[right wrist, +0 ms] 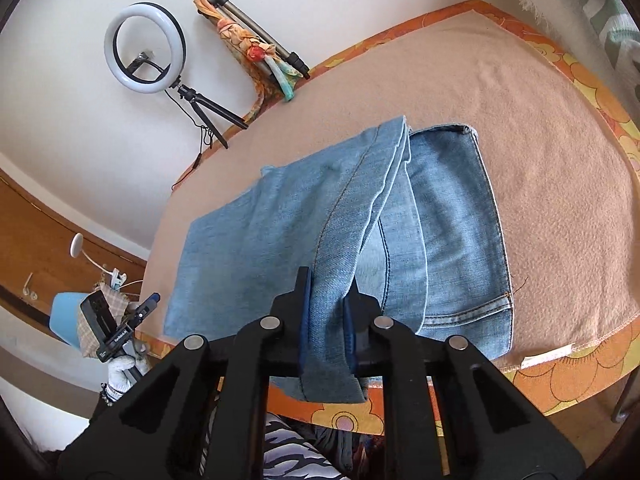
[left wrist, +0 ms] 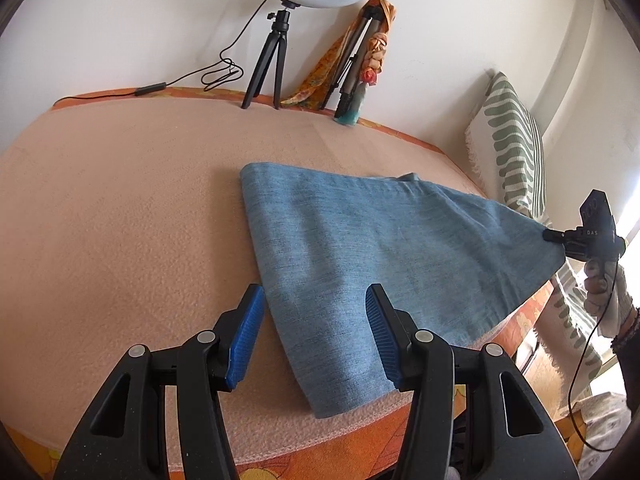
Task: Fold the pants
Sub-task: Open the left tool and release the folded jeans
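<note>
Light blue denim pants [left wrist: 352,248] lie partly folded on the peach blanket [left wrist: 120,208]. My left gripper [left wrist: 316,332] is open and empty, its blue pads either side of the near left edge of the pants, just above them. My right gripper [right wrist: 326,312] is shut on a bunched edge of the pants [right wrist: 280,232] and lifts it above the lower layer; in the left wrist view the right gripper [left wrist: 550,236] pinches the raised right corner. The waistband and a pocket seam lie at the right in the right wrist view. The left gripper [right wrist: 150,304] shows at the lower left there.
A ring light on a tripod [left wrist: 280,40] and a folded tripod wrapped in an orange scarf [left wrist: 360,60] stand against the back wall. A striped green cushion [left wrist: 512,140] lies at the right. The blanket's orange floral border [right wrist: 560,376] marks the near edge.
</note>
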`<action>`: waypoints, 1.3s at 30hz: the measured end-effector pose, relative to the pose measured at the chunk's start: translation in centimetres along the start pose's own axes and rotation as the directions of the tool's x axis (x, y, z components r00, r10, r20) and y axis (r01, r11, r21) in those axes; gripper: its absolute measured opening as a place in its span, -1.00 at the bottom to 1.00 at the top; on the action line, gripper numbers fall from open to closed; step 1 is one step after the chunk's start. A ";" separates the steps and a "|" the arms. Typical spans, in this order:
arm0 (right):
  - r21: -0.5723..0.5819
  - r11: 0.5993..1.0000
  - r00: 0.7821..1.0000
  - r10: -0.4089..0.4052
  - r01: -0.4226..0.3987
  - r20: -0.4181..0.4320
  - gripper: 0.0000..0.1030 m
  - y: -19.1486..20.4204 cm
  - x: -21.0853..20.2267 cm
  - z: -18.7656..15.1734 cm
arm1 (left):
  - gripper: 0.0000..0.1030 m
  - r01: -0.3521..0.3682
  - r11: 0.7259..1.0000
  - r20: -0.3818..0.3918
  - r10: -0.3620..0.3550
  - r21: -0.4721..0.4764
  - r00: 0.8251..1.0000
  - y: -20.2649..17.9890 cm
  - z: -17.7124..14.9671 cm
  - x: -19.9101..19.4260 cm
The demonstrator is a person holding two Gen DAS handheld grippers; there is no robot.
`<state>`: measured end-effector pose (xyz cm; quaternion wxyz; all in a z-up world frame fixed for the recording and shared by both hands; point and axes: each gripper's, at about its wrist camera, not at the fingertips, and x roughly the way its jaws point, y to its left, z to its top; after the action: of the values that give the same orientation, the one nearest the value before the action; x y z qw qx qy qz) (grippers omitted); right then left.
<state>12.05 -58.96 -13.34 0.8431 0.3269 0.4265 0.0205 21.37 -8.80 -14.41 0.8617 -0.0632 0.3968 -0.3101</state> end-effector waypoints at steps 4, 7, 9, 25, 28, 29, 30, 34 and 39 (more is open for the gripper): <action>-0.072 0.969 0.967 -0.242 0.236 -0.080 -0.64 -0.4 1.3 -0.5 | 0.00 -0.010 1.000 -0.009 0.010 0.012 1.000 0.0 -0.4 -0.3; -0.137 0.908 0.906 -0.410 0.395 -0.103 -0.63 -0.5 2.9 -1.5 | 0.00 0.005 1.000 -0.012 -0.005 0.013 1.000 -0.4 -0.7 -0.5; -0.149 0.900 0.903 -0.423 0.410 -0.073 -0.59 0.1 2.7 -1.8 | 0.00 0.011 1.000 -0.014 -0.010 0.028 1.000 -0.8 -0.7 -0.5; -0.362 0.903 0.971 -0.239 0.231 0.022 -0.10 12.9 9.8 -0.2 | 0.11 -0.025 0.999 -0.056 0.023 -0.044 0.998 -0.3 -2.3 0.6; -0.396 0.890 0.968 -0.251 0.226 -0.014 -0.10 14.0 12.7 -0.4 | 0.11 -0.059 0.998 -0.058 0.058 -0.025 0.997 -0.4 -2.5 0.4; -0.412 0.881 0.964 -0.264 0.234 -0.018 -0.10 14.3 13.5 -0.4 | 0.11 -0.066 0.998 -0.054 0.065 -0.017 0.996 -0.4 -2.5 0.2; -0.425 0.872 0.961 -0.277 0.242 -0.022 -0.10 14.5 14.1 -0.5 | 0.11 -0.073 0.997 -0.050 0.072 -0.012 0.996 -0.5 -2.6 0.1; -0.428 0.870 0.955 -0.293 0.245 -0.048 -0.01 14.7 15.9 -0.5 | 0.11 -0.109 0.994 -0.035 0.110 0.020 0.993 -0.5 -2.7 -0.5; -0.417 0.873 0.947 -0.311 0.251 -0.081 0.13 14.0 17.3 -0.6 | 0.21 -0.132 0.990 -0.019 0.133 0.060 0.991 -0.9 -2.7 -0.8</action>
<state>26.00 -42.20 -17.78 0.8525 0.0789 0.5167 0.0085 18.56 -8.64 -15.44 0.8772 -0.0081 0.4008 -0.2644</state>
